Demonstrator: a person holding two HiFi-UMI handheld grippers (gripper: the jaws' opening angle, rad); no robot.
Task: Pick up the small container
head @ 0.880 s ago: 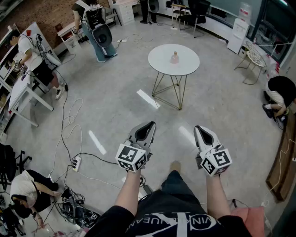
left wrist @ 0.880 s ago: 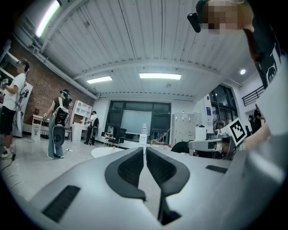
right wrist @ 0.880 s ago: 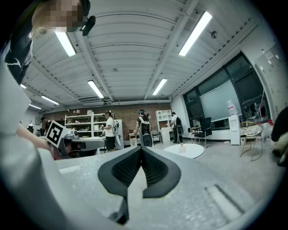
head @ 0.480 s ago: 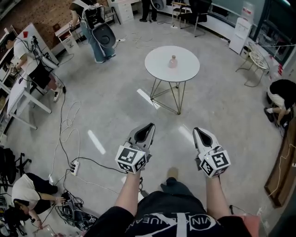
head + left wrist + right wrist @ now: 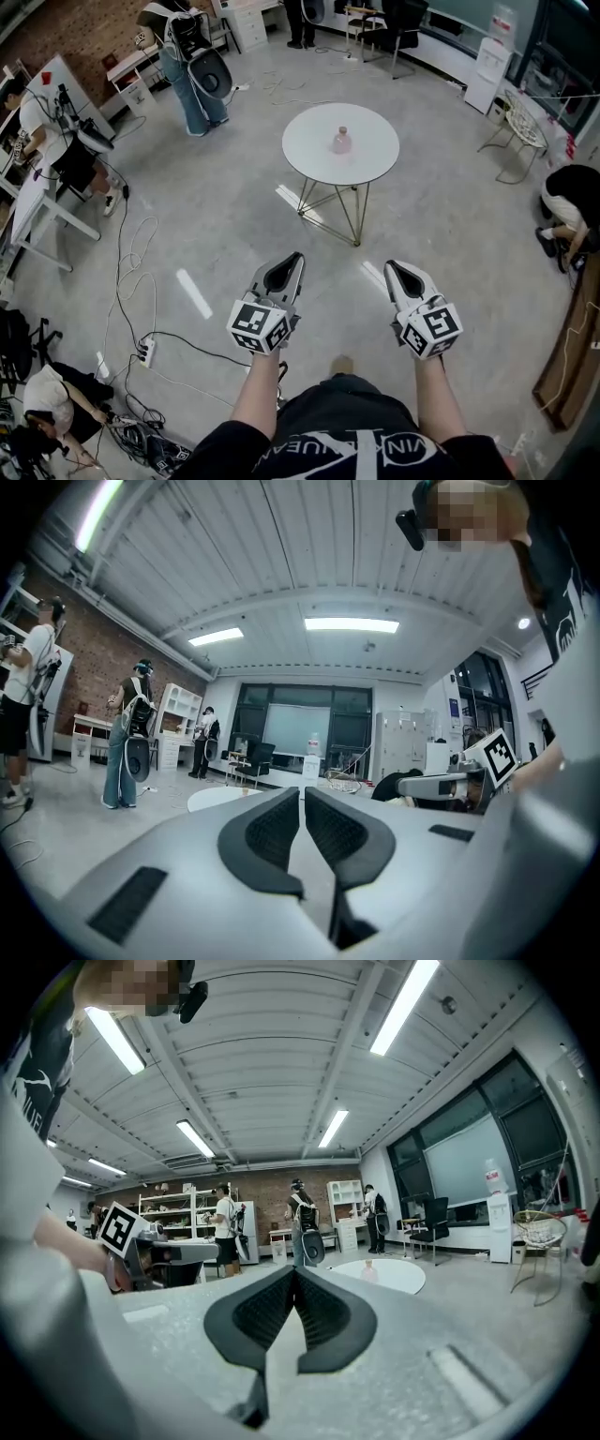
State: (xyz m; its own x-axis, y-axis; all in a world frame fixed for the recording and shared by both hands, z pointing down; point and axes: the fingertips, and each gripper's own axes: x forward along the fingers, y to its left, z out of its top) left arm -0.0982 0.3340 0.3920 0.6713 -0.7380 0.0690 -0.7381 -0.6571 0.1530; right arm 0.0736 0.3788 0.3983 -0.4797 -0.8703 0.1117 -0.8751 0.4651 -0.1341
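Note:
A small pinkish container stands near the middle of a round white table on thin metal legs, well ahead of me. In the right gripper view the small container shows small on the round white table. My left gripper and right gripper are held side by side at waist height, far short of the table. Both are shut with nothing between the jaws. In the left gripper view my left gripper has its pads together; the right gripper likewise.
Cables and a power strip trail over the concrete floor at the left. People stand and sit around the room: one standing at the back left, one crouching at the right. A wire chair and desks line the edges.
The table and container have drifted lower and slightly left in the head view, so they are nearer. Both grippers stay shut and level, shifted slightly down-left in the frame.

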